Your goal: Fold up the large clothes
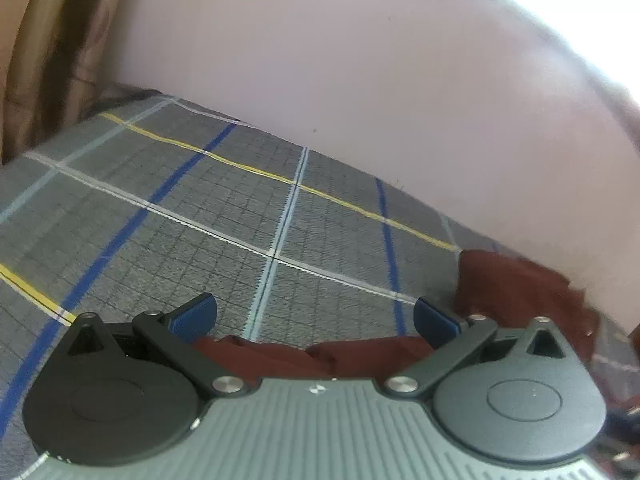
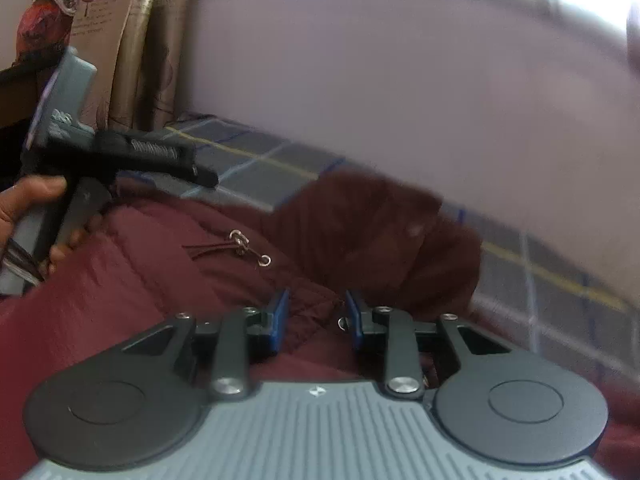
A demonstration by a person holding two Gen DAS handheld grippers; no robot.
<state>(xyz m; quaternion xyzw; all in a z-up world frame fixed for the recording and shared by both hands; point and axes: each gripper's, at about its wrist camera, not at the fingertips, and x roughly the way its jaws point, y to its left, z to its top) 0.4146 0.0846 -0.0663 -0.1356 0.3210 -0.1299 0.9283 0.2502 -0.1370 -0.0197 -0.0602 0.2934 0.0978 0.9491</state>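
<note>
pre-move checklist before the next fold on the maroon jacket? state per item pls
1. Right gripper closed on fabric: cannot tell. Pads are narrowly apart over the maroon jacket, but the picture is blurred.
2. Left gripper free: ok. Jaws are wide open, nothing between the pads, jacket edge just below them.
3. Zipper pull away from the right pads: ok, it lies further up the jacket.
4. Grippers clear of each other: ok. The left one sits at the far left of the right wrist view, held by a hand.
5. Room on the plaid bedcover: ok, bare ahead of the left gripper.
</note>
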